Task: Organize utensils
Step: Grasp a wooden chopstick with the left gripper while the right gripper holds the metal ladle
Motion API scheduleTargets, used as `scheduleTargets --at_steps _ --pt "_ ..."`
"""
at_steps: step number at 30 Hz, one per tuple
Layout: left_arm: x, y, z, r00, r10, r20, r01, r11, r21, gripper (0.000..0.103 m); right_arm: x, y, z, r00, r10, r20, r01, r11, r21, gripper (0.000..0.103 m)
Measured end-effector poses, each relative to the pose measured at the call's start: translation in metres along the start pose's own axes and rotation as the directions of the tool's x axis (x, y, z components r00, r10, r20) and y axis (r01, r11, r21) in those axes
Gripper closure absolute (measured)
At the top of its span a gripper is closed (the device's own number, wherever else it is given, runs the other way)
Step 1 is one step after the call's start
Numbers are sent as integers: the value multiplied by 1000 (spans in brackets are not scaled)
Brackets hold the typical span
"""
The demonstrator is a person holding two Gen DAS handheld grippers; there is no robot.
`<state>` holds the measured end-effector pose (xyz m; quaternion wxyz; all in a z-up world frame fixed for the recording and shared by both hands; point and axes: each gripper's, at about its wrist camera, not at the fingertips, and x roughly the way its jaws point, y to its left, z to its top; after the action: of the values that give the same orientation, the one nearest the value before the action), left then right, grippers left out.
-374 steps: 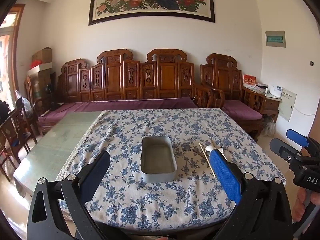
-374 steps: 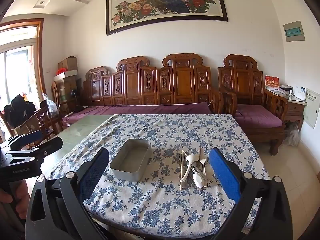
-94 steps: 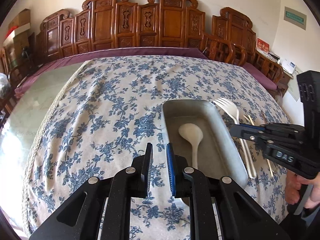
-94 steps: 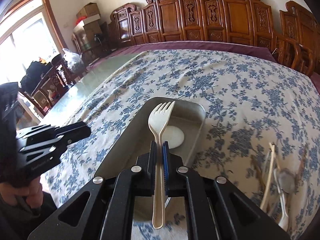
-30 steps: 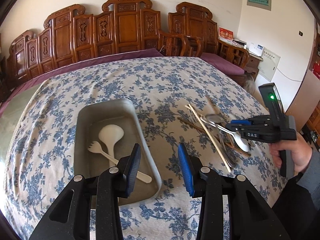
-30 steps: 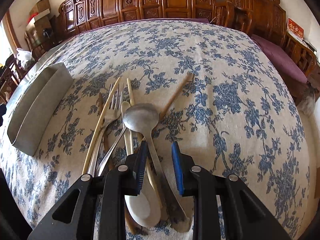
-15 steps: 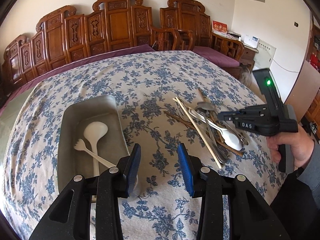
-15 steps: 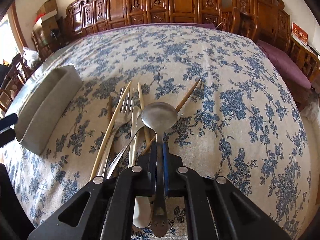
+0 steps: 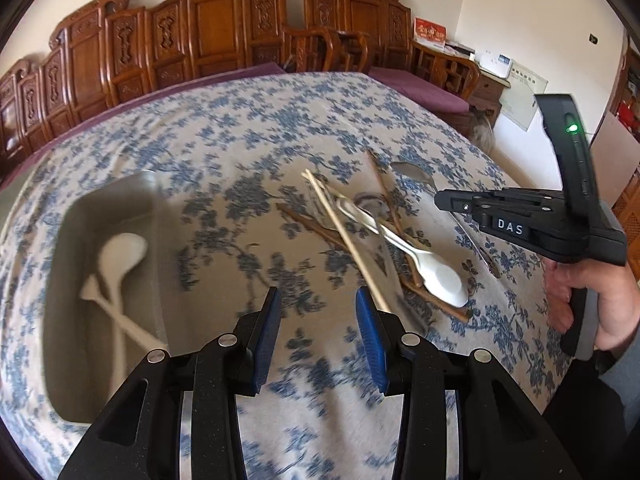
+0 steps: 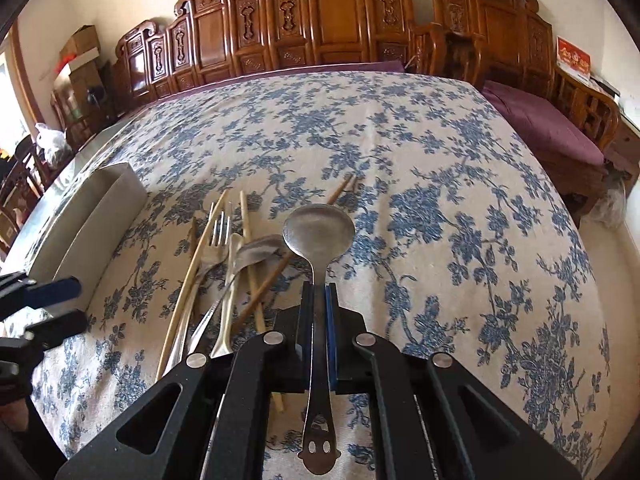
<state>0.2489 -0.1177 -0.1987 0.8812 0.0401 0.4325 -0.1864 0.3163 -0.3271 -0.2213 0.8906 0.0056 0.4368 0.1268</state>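
- Right gripper clamped tight on the handle of a metal spoon; bowl sticks out ahead, lifted over the floral tablecloth, handle end hangs back under the jaws.
- Left gripper partly apart, nothing between the pads, hanging over bare cloth between tray and pile (frame blurred).
- Metal tray sits left of the left gripper; inside lie a white plastic spoon and a white fork, crossed over each other.
- Utensil pile on the cloth, just left of the held spoon: metal fork, a second metal spoon, pale chopsticks, darker wooden chopsticks, all overlapping; exact stacking order cannot be told.
- From the left view, a white spoon lies bowl-down at the near edge of that pile.
- A person's hand grips the right gripper's handle, grey sleeve at the wrist.
- Carved wooden bench with purple cushion lines the wall behind the table.
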Motion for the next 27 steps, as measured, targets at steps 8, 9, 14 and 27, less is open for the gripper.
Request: scheduleTargets --at_steps 8,9,14,27 --pt "35 -15 17 997 -60 -46 59 998 -29 71 1 -1 -2 1000 12 -6 -12 1000 0 96" --pt "39 -16 18 997 -62 -49 61 998 -31 73 1 0 -2 1000 16 -6 -16 1000 -3 96" --pt "58 -20 21 994 -68 -86 63 996 -58 88 1 1 -1 999 32 -6 -32 999 -3 96" --pt "58 -17 18 995 -9 -96 3 998 -61 98 -4 3 -1 999 53 7 -53 999 3 96"
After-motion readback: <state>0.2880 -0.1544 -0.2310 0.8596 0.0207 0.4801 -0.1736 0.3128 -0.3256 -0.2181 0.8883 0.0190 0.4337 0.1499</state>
